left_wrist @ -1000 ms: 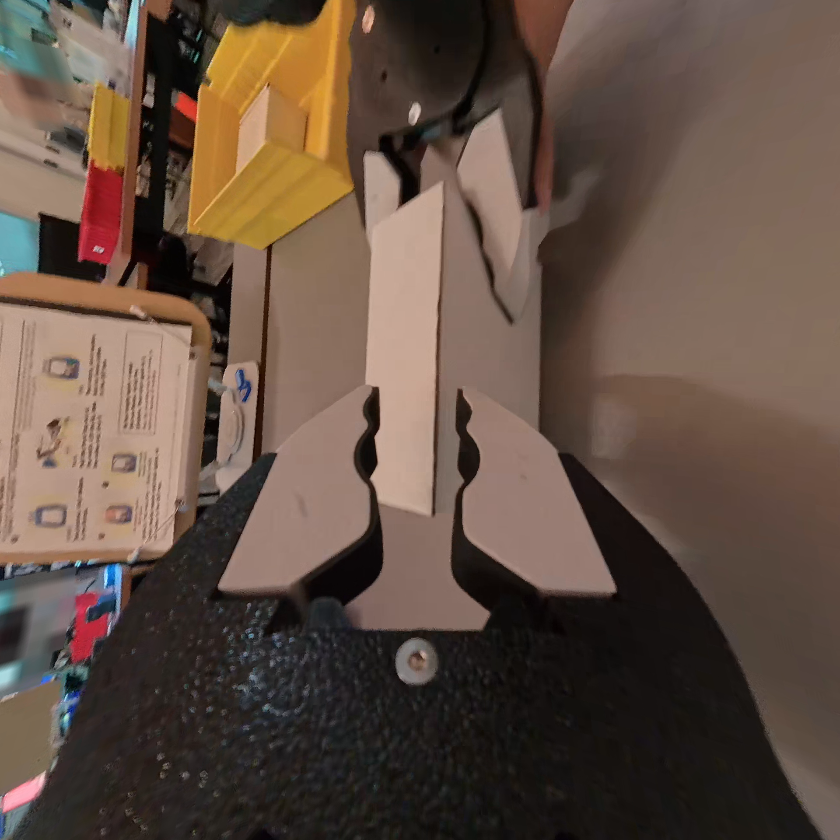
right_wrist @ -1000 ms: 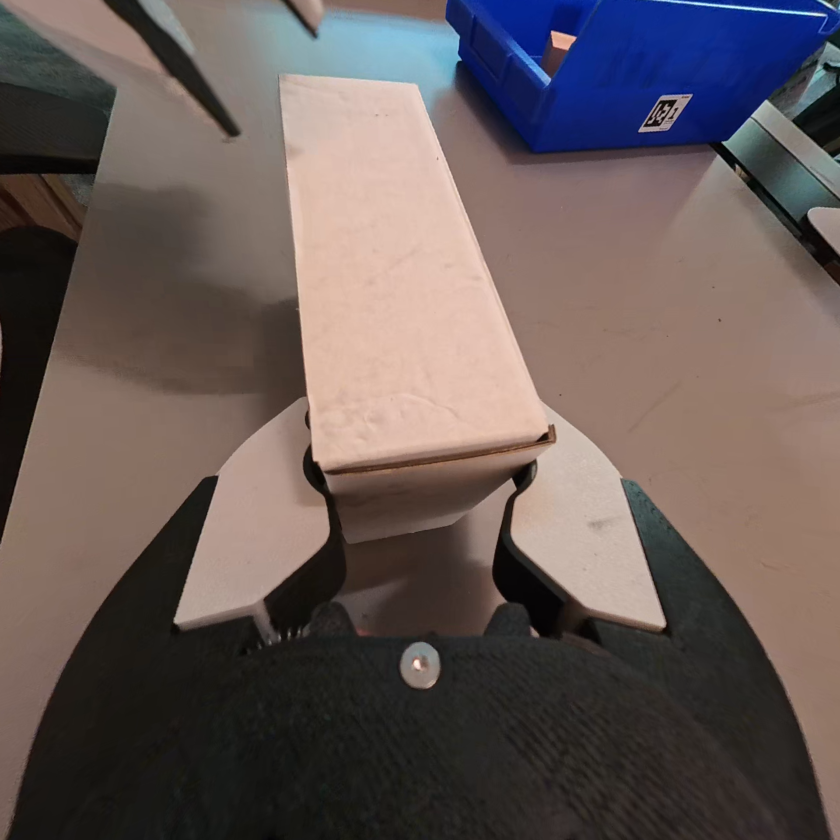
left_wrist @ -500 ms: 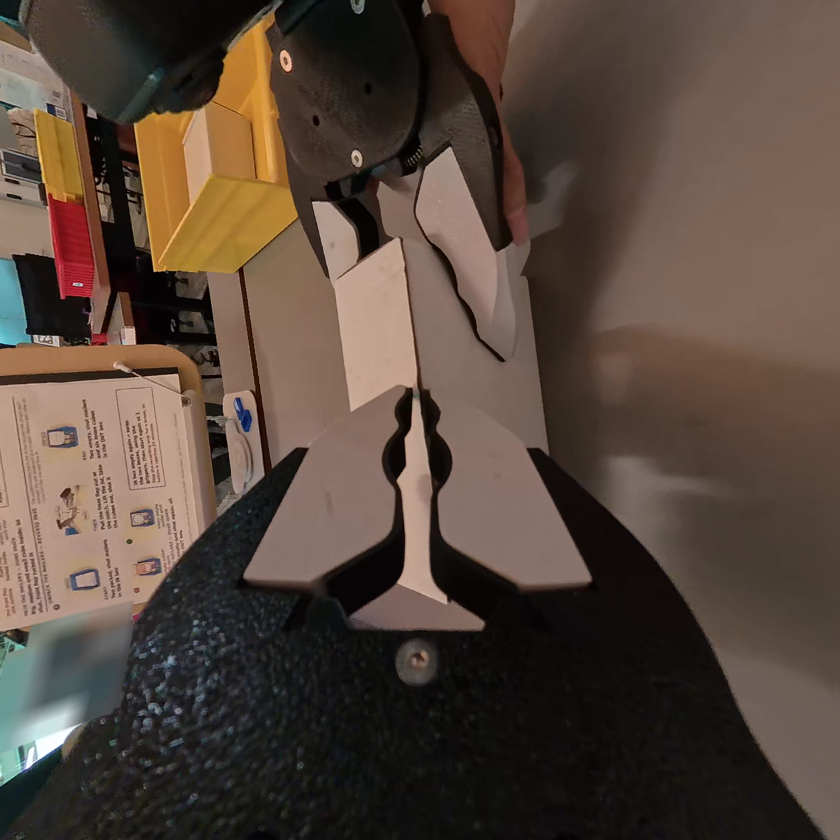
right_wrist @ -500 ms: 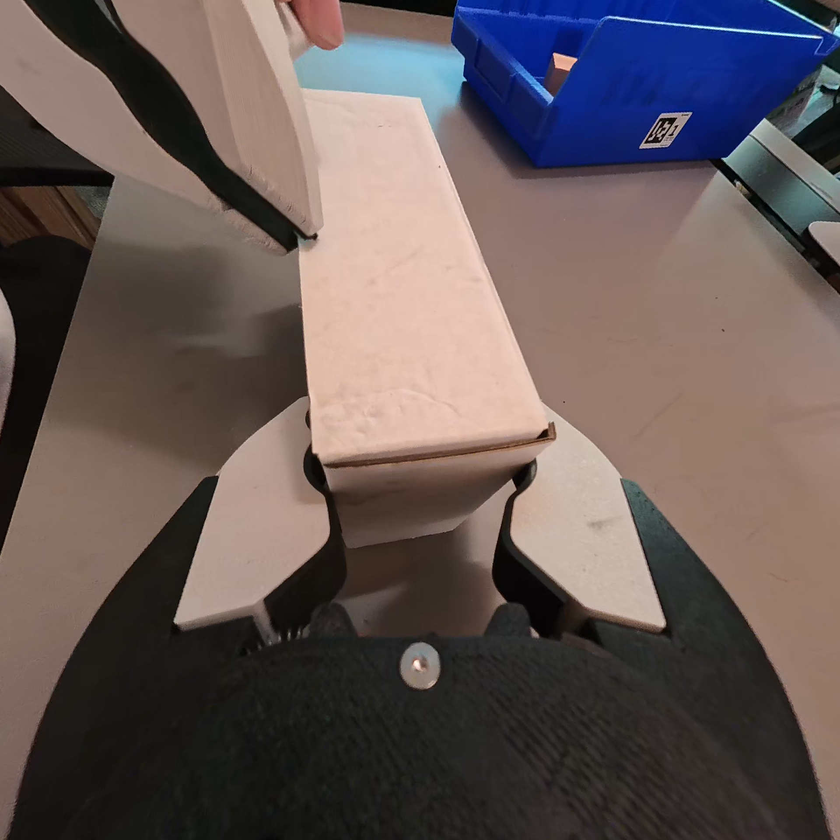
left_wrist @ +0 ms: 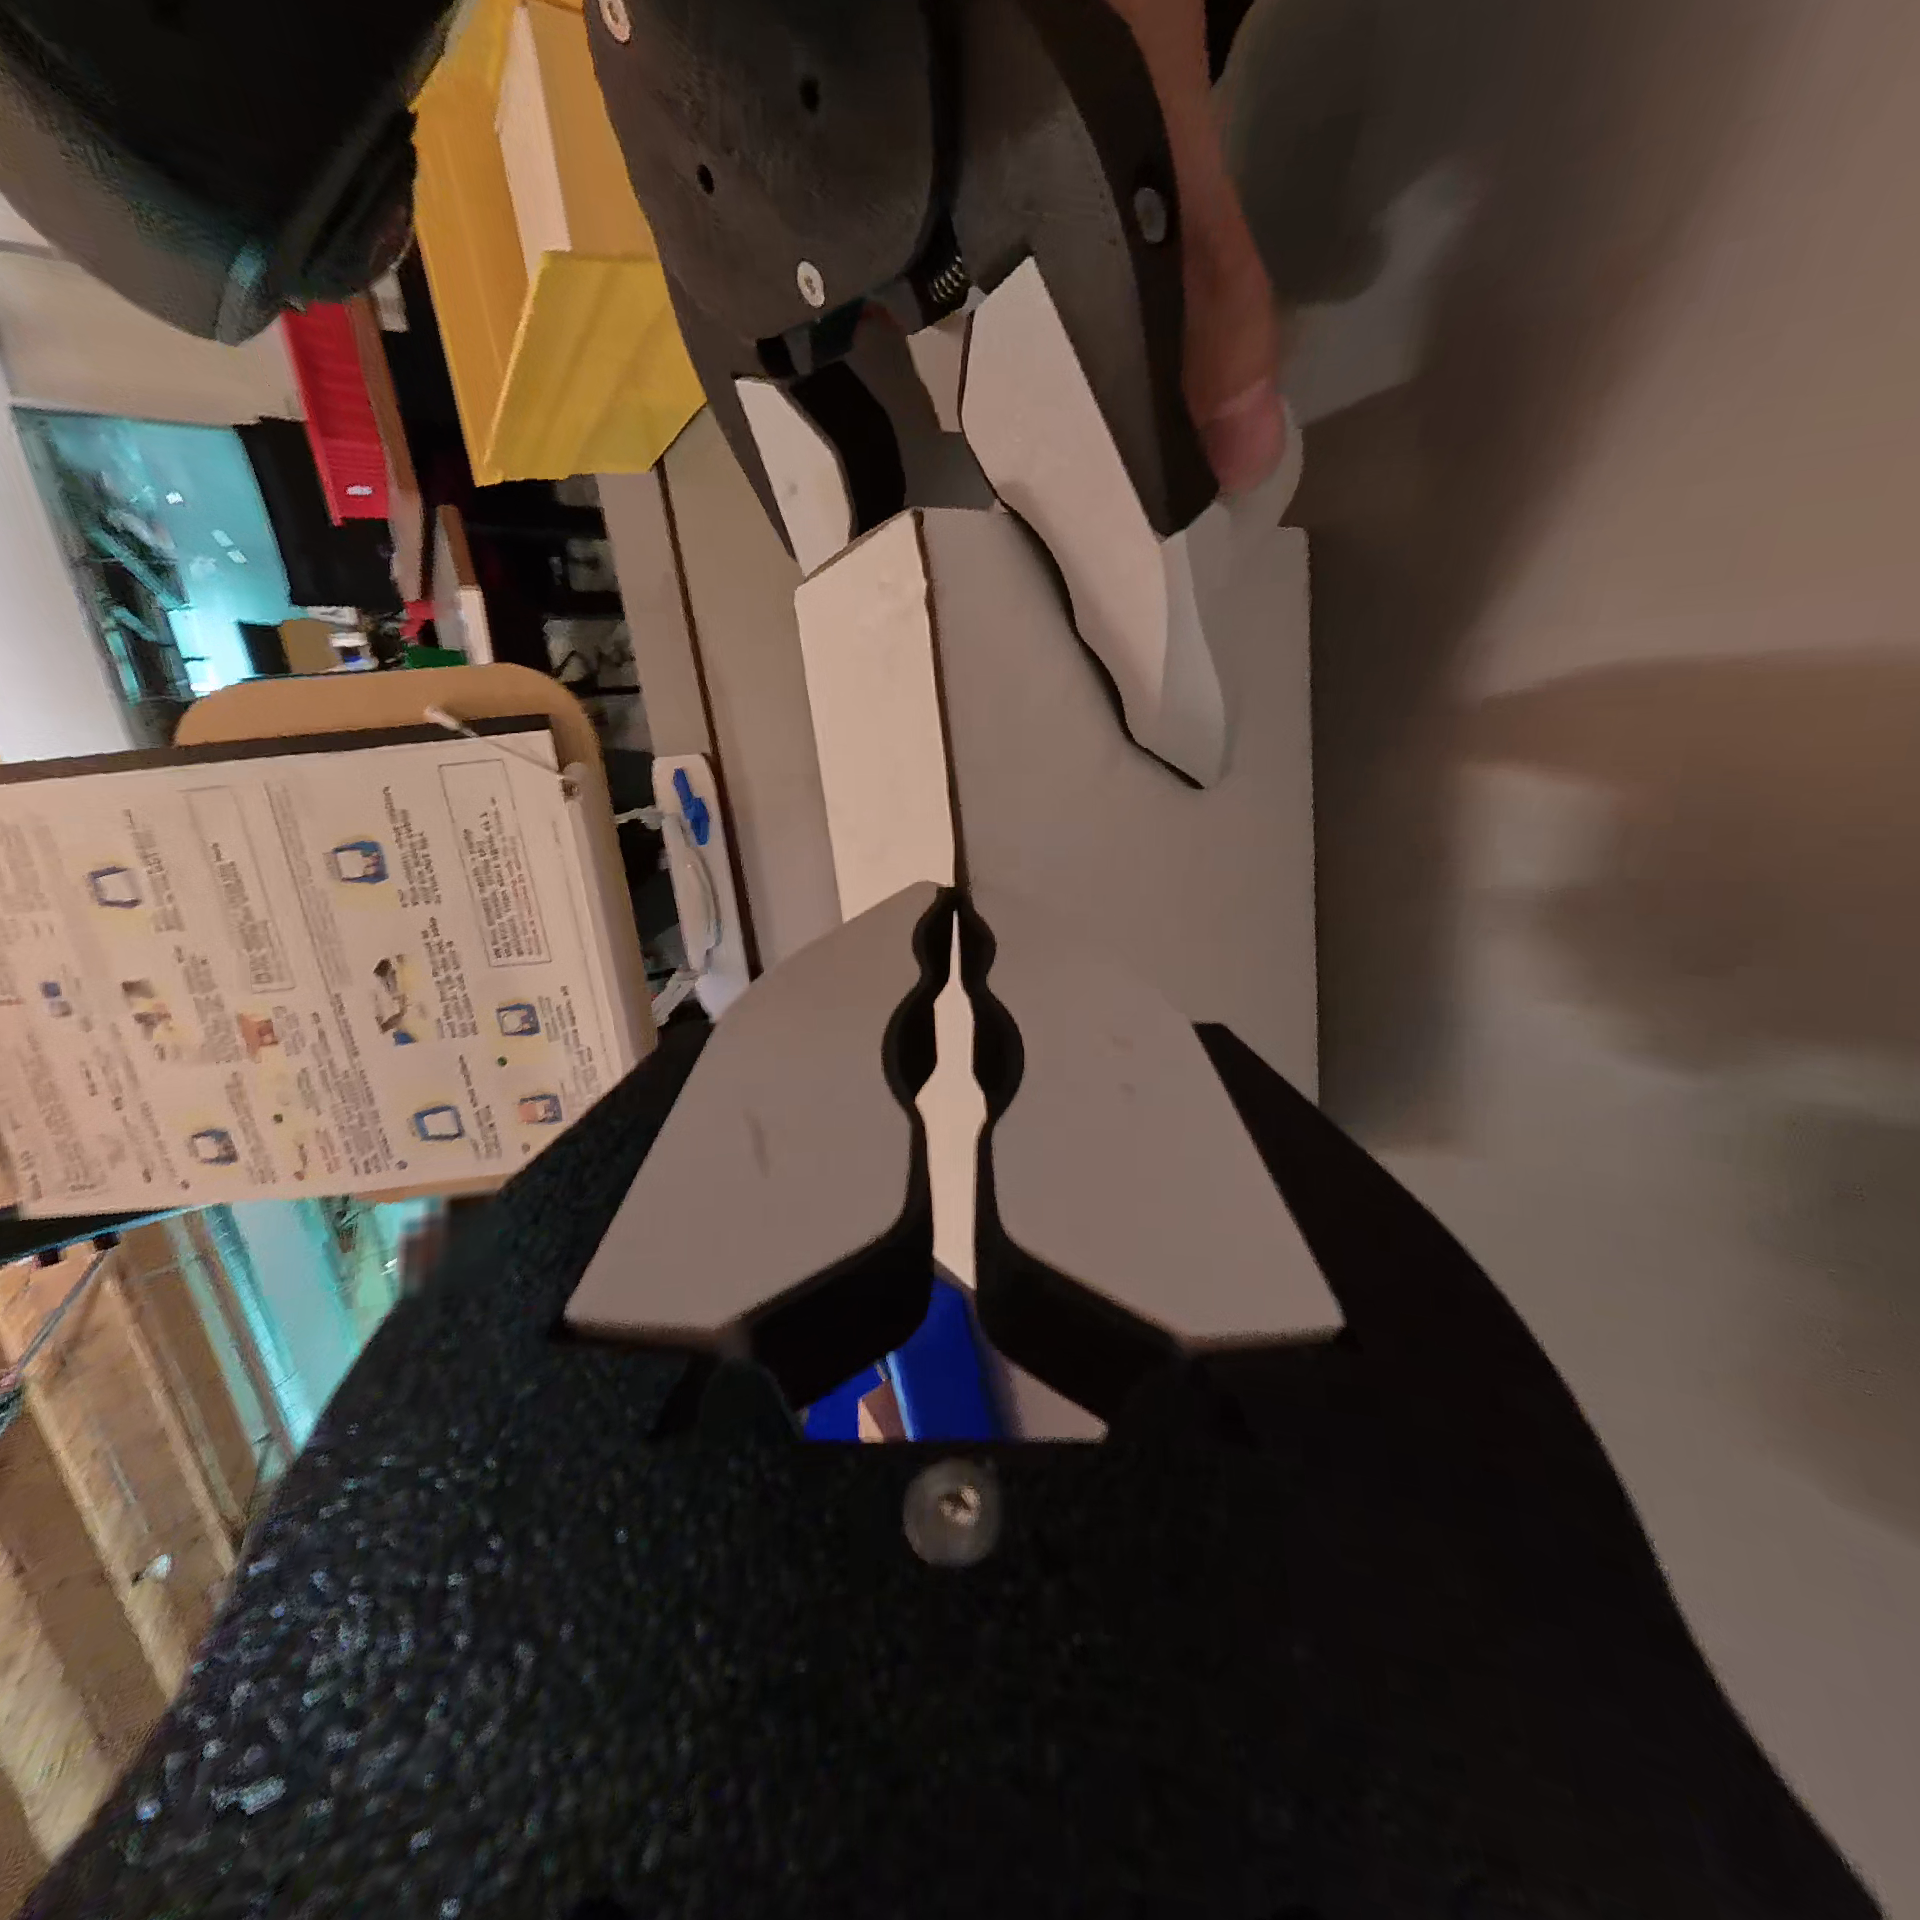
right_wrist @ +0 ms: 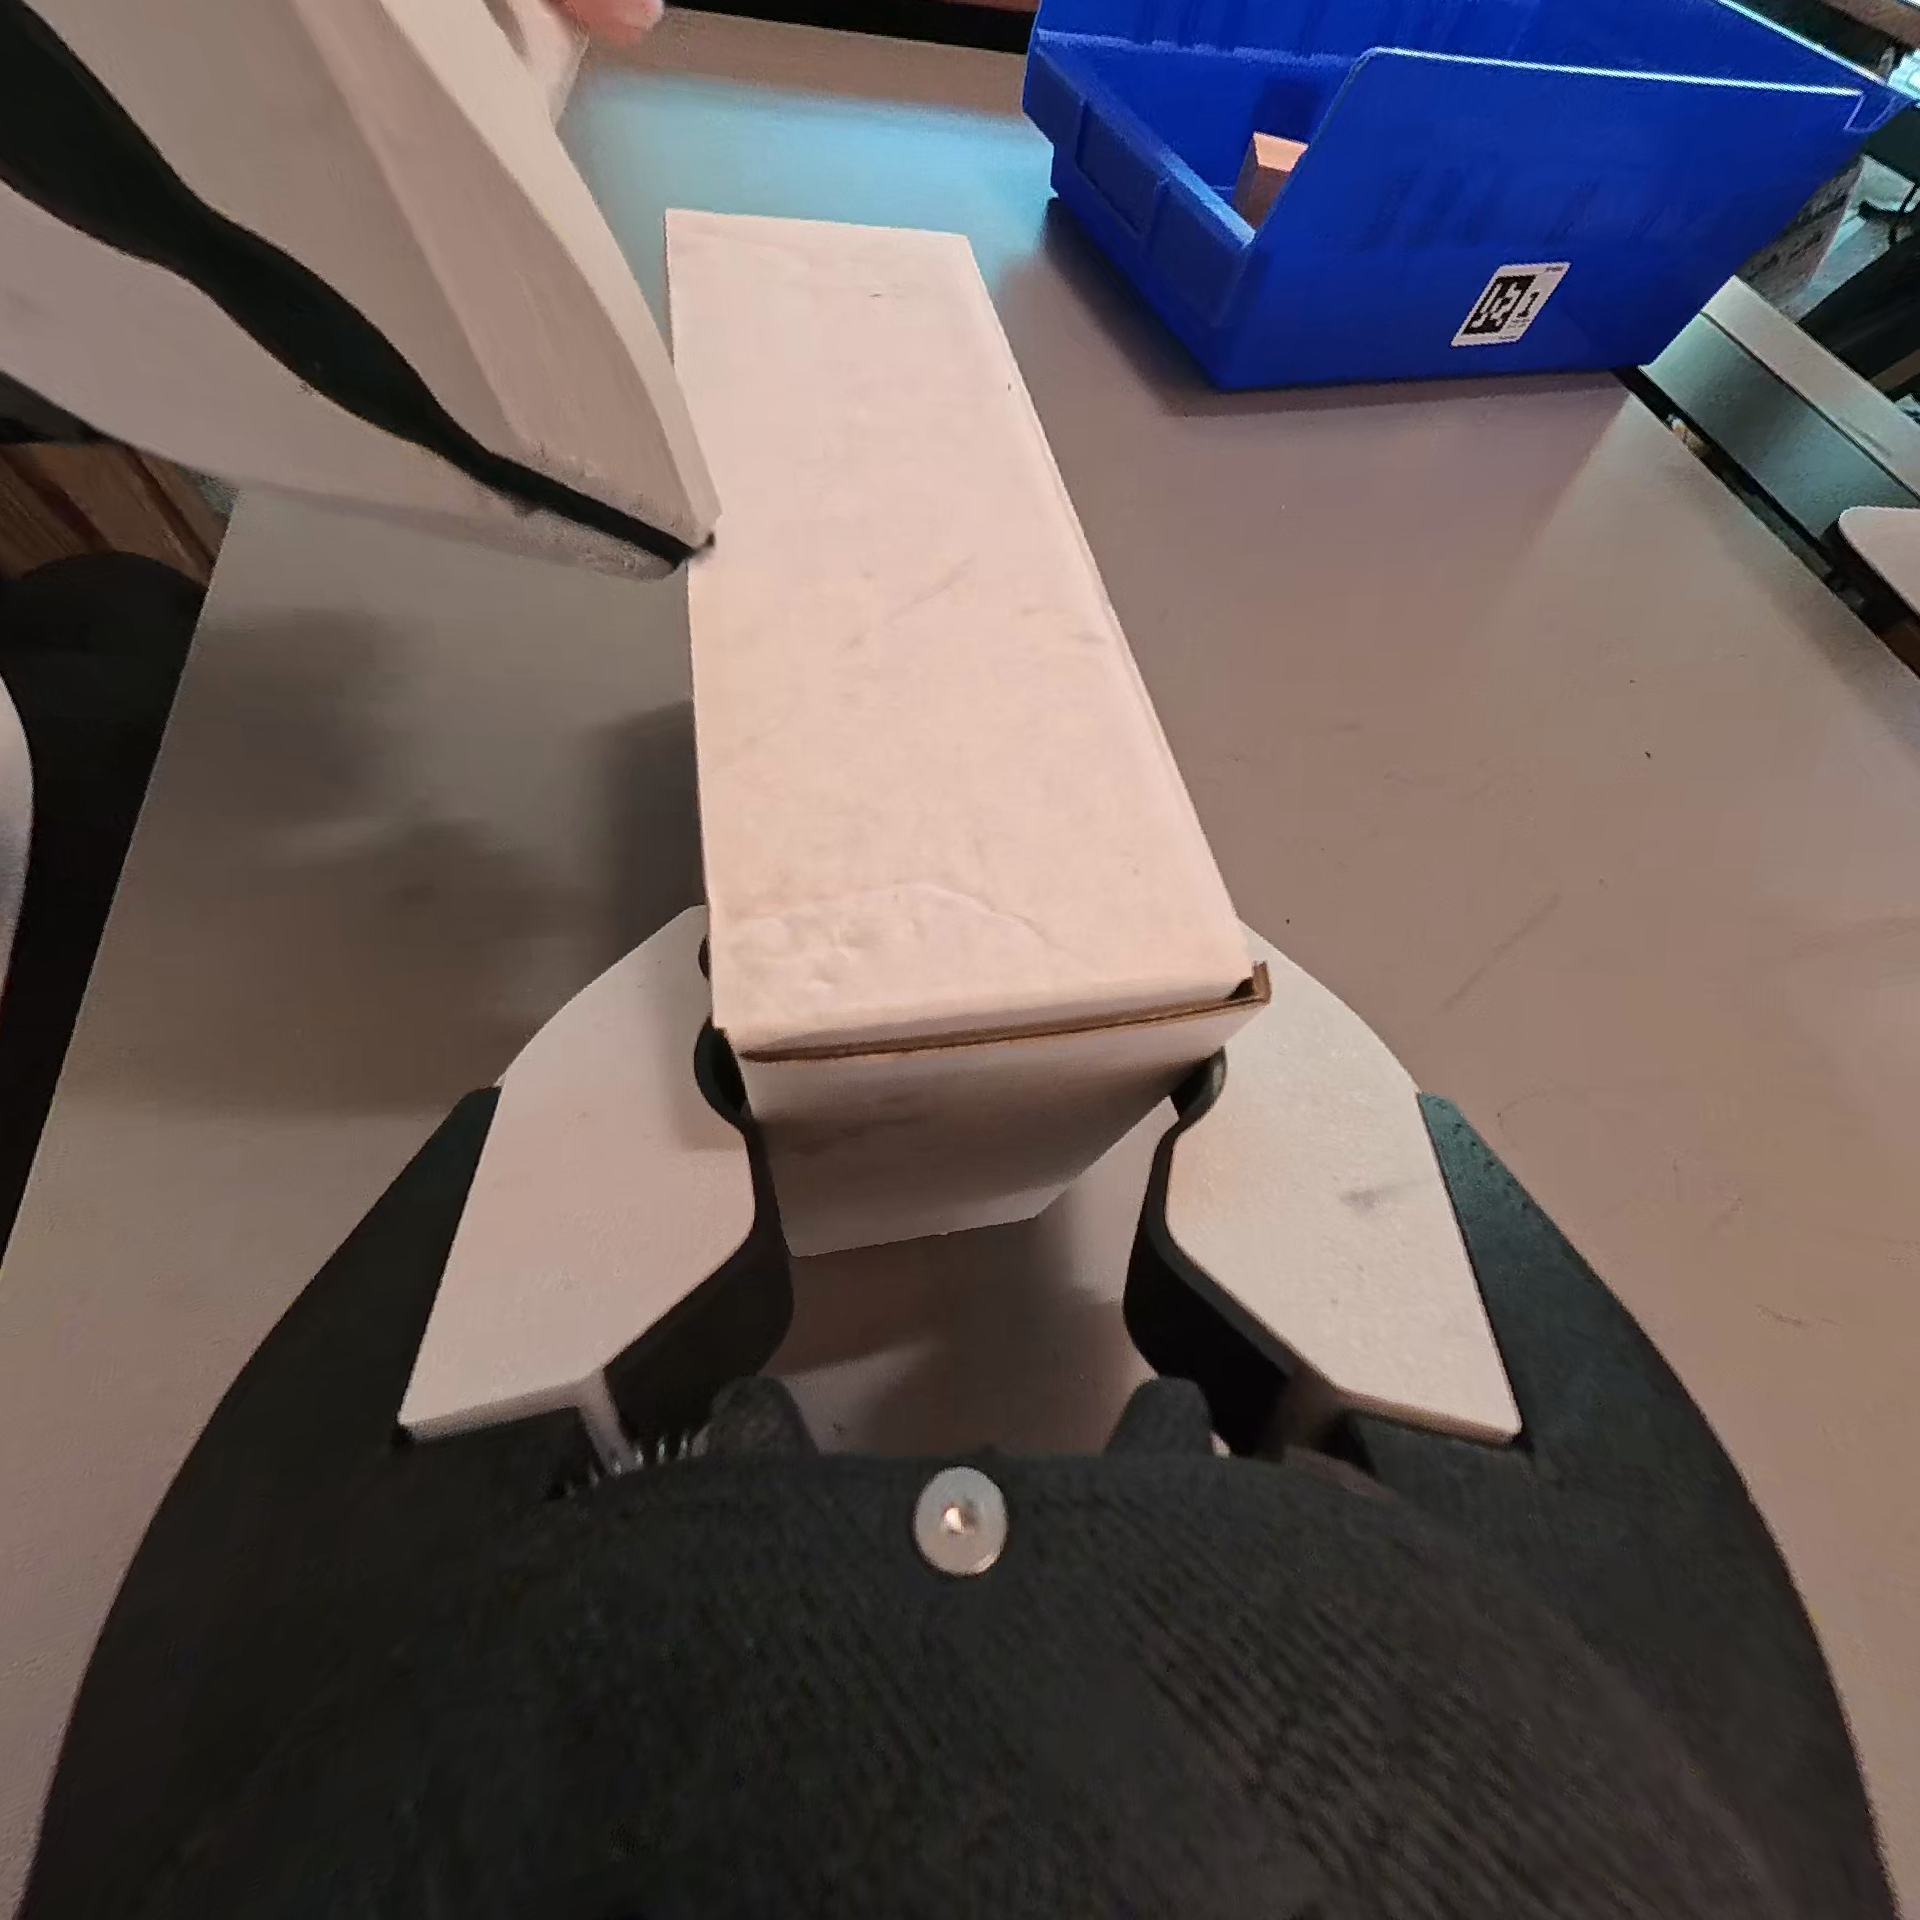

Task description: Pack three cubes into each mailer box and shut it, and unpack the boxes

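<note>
- A matte grey counter (right_wrist: pixel 1455 831) fills the right wrist view, with soft shadows lying across it.
- Past its far edge stands a second grey surface (right_wrist: pixel 1808 405).
- In the left wrist view, a printed instruction sheet (left_wrist: pixel 301 966) sits on a tan board.
- Behind it, teal-lit glass (left_wrist: pixel 156 540) and red bins (left_wrist: pixel 338 405) crowd a dim room.

The left tool (left_wrist: pixel 956 914) has closed its jaws and come down against the mailer box's (right_wrist: pixel 914 623) top edge
</note>
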The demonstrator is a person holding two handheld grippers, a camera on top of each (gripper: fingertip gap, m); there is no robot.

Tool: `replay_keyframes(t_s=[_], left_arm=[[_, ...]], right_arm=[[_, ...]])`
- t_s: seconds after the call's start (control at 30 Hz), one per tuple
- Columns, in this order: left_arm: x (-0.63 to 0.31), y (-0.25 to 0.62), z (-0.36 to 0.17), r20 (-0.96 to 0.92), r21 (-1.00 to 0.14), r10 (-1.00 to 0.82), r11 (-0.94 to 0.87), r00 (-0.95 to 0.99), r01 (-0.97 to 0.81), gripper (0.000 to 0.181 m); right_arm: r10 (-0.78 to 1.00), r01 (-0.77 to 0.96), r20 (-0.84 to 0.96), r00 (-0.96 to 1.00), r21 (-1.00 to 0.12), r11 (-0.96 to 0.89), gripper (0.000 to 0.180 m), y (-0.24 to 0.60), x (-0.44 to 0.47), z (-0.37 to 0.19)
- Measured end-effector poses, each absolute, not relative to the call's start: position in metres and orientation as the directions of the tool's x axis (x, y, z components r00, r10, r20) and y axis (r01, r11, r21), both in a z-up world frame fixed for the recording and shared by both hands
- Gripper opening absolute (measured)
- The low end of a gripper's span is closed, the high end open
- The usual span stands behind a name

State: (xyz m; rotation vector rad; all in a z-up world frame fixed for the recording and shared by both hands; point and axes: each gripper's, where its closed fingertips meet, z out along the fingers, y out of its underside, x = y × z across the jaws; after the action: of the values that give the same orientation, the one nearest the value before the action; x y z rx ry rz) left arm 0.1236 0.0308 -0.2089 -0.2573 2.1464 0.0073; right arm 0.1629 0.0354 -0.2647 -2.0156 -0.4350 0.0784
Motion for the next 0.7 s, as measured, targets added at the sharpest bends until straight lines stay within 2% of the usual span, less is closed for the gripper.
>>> replay_keyframes(t_s=[0.03, 0.2, 0.43, 0.6, 0.7], left_arm=[[0.1239, 0.031, -0.2086, -0.841, -0.077, -0.164, 0.979, -0.515, -0.186, 0.0], [0.1248, 0.0316, -0.2079, -0.924, -0.011, -0.081, 0.983, -0.373, -0.184, 0.0], [0.1285, 0.0345, -0.1996, -0.982, 0.019, -0.017, 0.982, -0.19, -0.186, 0.0], [0.129, 0.0349, -0.2024, -0.976, -0.078, -0.116, 0.977, -0.187, -0.199, 0.0], [0.1289, 0.0337, -0.2051, -0.977, -0.067, -0.101, 0.982, -0.19, -0.174, 0.0]], right_arm=[[0.334, 0.268, 0.13, 0.933, -0.871, -0.411, 0.082, 0.0355, 0.1632, -0.2648], [0.332, 0.267, 0.129, 0.934, -0.871, -0.413, 0.082, 0.0356, 0.1634, -0.265], [0.303, 0.269, 0.133, 0.944, -0.841, -0.469, 0.082, 0.0355, 0.1658, -0.2676], [0.303, 0.266, 0.133, 0.944, -0.849, -0.456, 0.081, 0.036, 0.1656, -0.267], [0.305, 0.266, 0.134, 0.943, -0.854, -0.448, 0.082, 0.0363, 0.1655, -0.2666]])
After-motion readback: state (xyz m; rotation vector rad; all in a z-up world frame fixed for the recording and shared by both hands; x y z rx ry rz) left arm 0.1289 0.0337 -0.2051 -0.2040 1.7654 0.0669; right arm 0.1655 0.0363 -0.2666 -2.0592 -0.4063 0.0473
